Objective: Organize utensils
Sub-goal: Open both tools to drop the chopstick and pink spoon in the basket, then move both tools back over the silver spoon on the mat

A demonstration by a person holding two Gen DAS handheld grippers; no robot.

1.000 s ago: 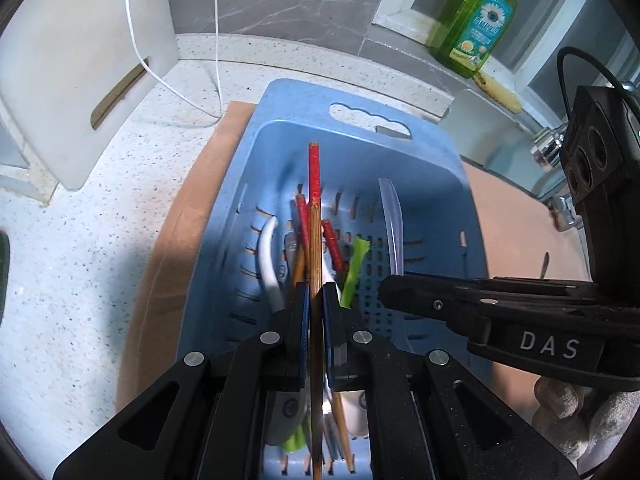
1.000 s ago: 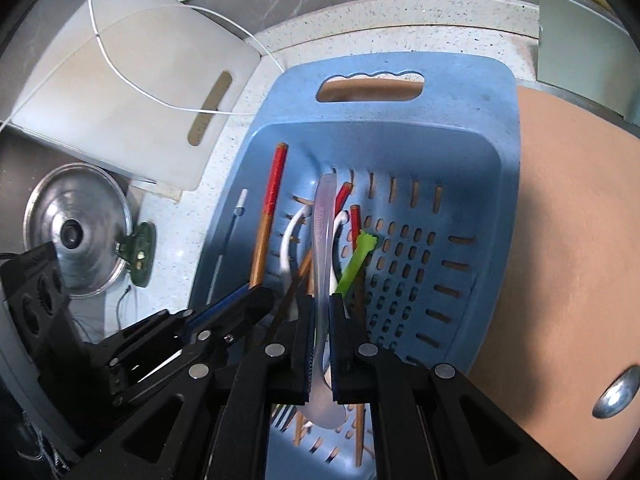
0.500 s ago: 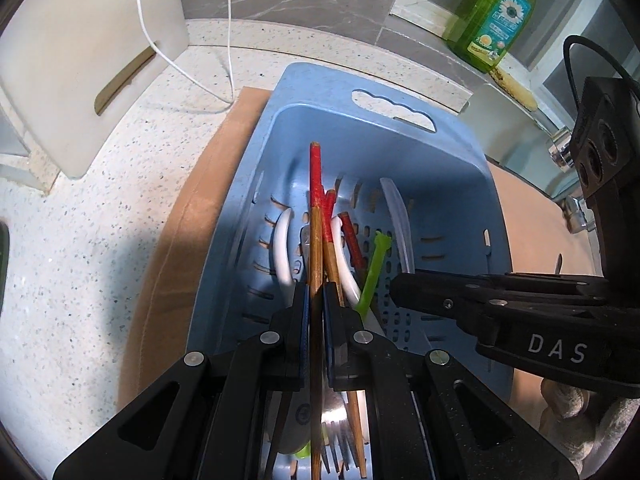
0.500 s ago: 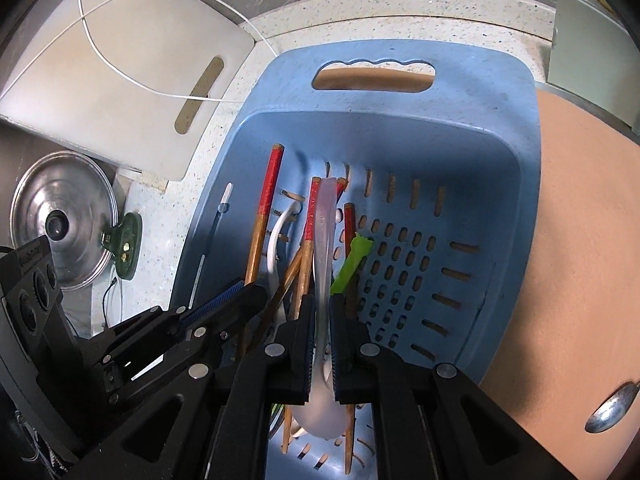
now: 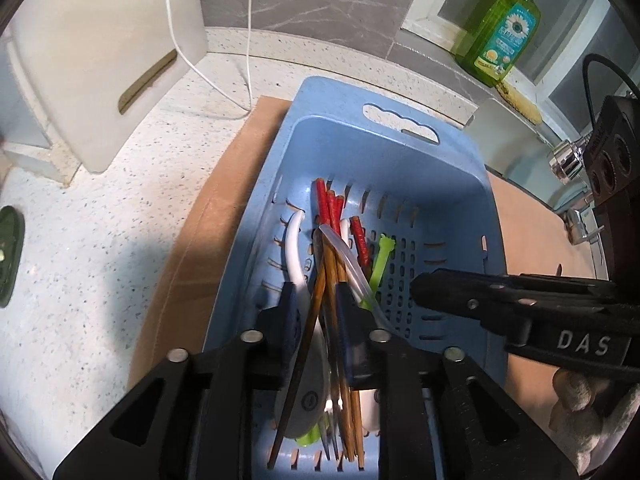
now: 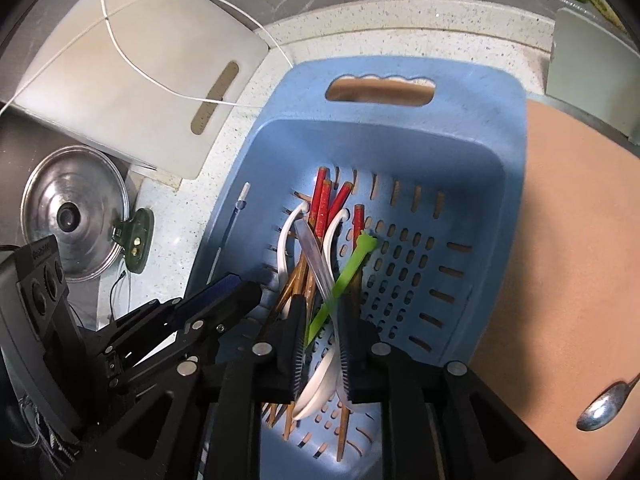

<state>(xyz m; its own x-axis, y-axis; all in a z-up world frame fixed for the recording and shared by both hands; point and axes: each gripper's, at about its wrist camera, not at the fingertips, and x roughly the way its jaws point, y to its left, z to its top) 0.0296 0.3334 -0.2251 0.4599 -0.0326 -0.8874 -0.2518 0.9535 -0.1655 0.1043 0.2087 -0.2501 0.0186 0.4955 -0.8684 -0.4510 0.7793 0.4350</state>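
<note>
A blue slotted basket (image 5: 452,172) (image 6: 496,184) holds red-tipped wooden chopsticks (image 5: 330,248) (image 6: 322,216), white spoons (image 5: 294,248) (image 6: 286,240), a clear plastic spoon (image 5: 344,256) (image 6: 314,256) and a green fork (image 5: 380,260) (image 6: 348,276). My left gripper (image 5: 317,300) is open just above the pile, with chopsticks lying loose between its fingers. My right gripper (image 6: 322,320) is open too, over the clear spoon and the green fork. Each gripper shows in the other's view (image 5: 500,300) (image 6: 208,312).
The basket sits on a tan mat (image 5: 200,232) (image 6: 560,280) on a speckled counter (image 5: 100,220). A white cutting board (image 5: 100,60) (image 6: 132,68) with a cord stands at the back left. A pot lid (image 6: 72,208), a loose metal spoon (image 6: 604,404), green soap bottle (image 5: 500,36) and tap (image 5: 568,160) surround it.
Both grippers have opened. The chopstick left the left gripper and the clear spoon left the right one; both now lie in the basket pile. Both grippers pulled back a little.
</note>
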